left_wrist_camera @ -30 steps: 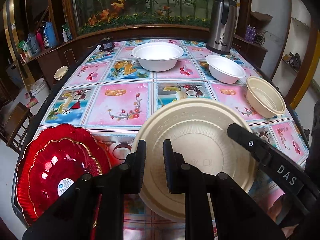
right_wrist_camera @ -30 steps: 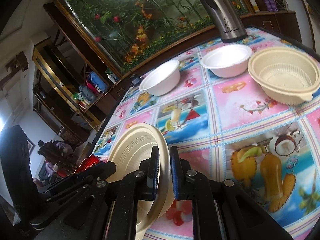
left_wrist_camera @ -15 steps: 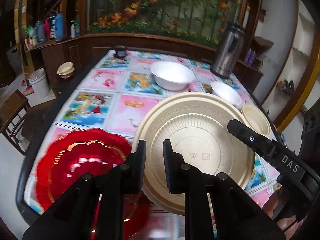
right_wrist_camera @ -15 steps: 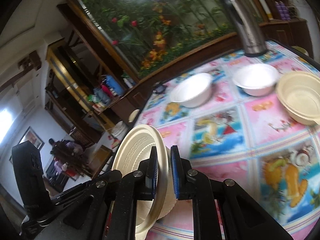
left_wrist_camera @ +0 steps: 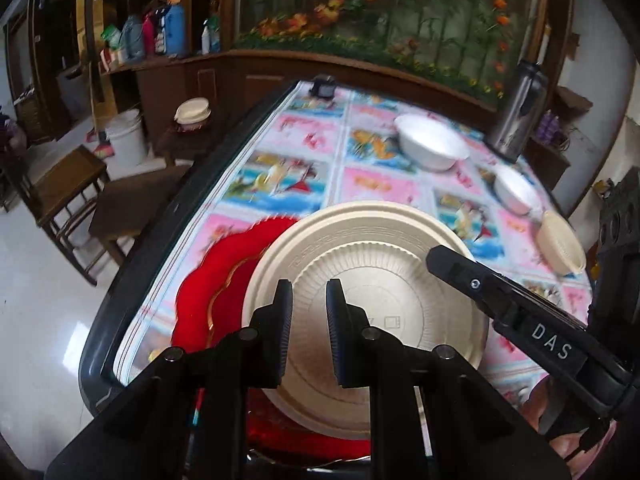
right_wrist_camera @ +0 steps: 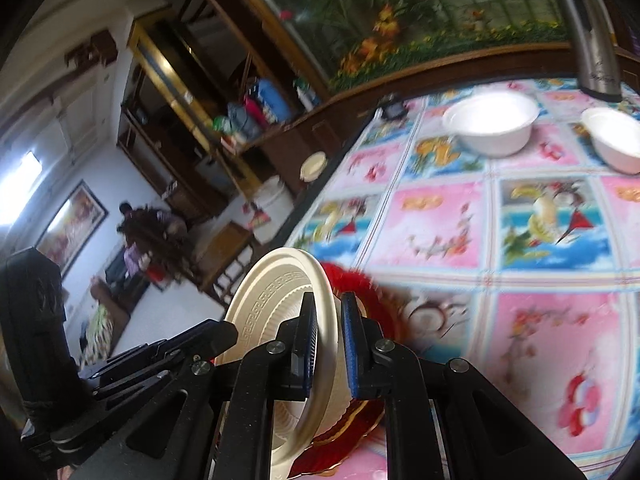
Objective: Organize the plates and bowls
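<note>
right gripper (right_wrist_camera: 327, 344): clamped tight on the rim of the beige plate (left_wrist_camera: 368, 280)
left gripper (left_wrist_camera: 307, 332): nearly closed, nothing visibly held
beige plate: tilted above the red plates (left_wrist_camera: 224, 280)
white bowls (left_wrist_camera: 432, 146): way beyond the red plates

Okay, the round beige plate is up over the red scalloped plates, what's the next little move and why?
Probably lower it. The right gripper pinches the round beige plate at its rim, tilted, overlapping the red scalloped plates on the table edge. Level and set it down centred, stacking plates apart from the bowls.
</note>
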Action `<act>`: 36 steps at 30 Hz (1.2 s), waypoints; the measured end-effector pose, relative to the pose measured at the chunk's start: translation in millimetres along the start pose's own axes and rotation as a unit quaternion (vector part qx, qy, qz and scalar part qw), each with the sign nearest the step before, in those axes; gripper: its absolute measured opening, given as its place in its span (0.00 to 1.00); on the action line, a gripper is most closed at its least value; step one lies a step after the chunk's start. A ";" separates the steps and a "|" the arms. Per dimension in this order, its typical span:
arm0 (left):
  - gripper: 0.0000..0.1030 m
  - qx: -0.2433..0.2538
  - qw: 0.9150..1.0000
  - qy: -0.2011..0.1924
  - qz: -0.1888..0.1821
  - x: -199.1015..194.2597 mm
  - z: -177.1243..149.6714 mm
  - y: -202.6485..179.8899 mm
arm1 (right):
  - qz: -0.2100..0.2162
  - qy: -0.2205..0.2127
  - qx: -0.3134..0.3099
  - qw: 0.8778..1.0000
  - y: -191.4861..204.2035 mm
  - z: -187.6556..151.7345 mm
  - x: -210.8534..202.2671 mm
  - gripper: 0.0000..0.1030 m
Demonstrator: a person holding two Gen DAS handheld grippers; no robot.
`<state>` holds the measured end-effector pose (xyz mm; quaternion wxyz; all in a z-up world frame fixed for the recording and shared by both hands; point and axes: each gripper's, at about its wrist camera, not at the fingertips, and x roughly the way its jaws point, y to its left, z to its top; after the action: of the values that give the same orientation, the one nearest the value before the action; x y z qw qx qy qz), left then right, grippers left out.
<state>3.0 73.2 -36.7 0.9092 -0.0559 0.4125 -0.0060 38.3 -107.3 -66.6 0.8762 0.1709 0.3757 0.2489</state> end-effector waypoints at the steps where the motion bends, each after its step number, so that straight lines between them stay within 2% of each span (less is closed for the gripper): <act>1: 0.15 -0.002 1.000 0.006 0.004 3.2 -2.2 3.4 | -0.003 0.008 -0.002 1.000 2.0 -3.2 6.0 0.12; 4: 0.15 -0.015 0.999 0.031 0.008 14.9 -10.3 14.2 | -0.021 0.020 -0.020 0.999 8.5 -11.3 19.0 0.12; 6: 0.15 -0.018 0.999 0.040 0.014 20.0 -13.7 18.1 | -0.030 0.025 -0.029 0.999 10.9 -14.7 24.4 0.16; 9: 0.15 -0.016 0.998 0.049 0.022 24.6 -16.6 19.7 | -0.047 0.030 -0.034 0.998 10.2 -15.5 29.3 0.16; 13: 0.15 -0.016 0.998 0.047 0.026 23.6 -16.7 18.2 | -0.062 0.022 -0.038 0.997 3.6 -12.3 23.5 0.29; 14: 0.17 -0.014 0.999 0.040 0.025 20.4 -16.3 16.8 | -0.061 0.009 -0.035 0.998 0.3 -10.0 15.8 0.37; 16: 0.33 -0.008 0.999 0.018 0.028 12.5 -13.7 11.4 | -0.059 -0.018 -0.030 0.998 -5.2 -6.4 1.5 0.50; 17: 0.52 -0.001 1.000 0.002 0.029 6.6 -12.4 5.7 | -0.062 -0.039 -0.028 0.997 -10.0 -4.6 -8.3 0.58; 18: 0.69 0.008 0.999 -0.019 0.029 -1.4 -12.1 -3.1 | -0.071 -0.066 -0.028 0.995 -17.3 -2.5 -21.2 0.62; 20: 0.82 0.016 0.999 -0.043 0.020 -10.8 -11.9 -14.9 | -0.093 -0.102 -0.025 0.990 -32.9 0.3 -40.8 0.71; 24: 0.82 0.053 0.997 -0.046 -0.037 -16.3 -10.8 -57.5 | -0.130 -0.130 0.001 0.983 -76.6 3.1 -70.4 0.73; 26: 0.82 0.072 0.995 -0.032 -0.058 -12.8 -9.5 -78.7 | -0.142 -0.138 0.028 0.980 -104.9 2.6 -87.8 0.74; 30: 0.82 0.104 0.989 0.024 -0.104 5.7 -9.6 -126.0 | -0.174 -0.160 0.078 0.969 -157.6 3.3 -125.5 0.74; 36: 0.82 0.112 0.986 0.064 -0.110 30.1 0.4 -177.7 | -0.216 -0.201 0.123 0.947 -220.5 0.5 -188.2 0.75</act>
<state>29.4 -105.1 -40.0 0.8752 0.0016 0.4582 -0.1551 -5.3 -393.9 -65.7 0.9384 0.2391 0.2473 -0.0340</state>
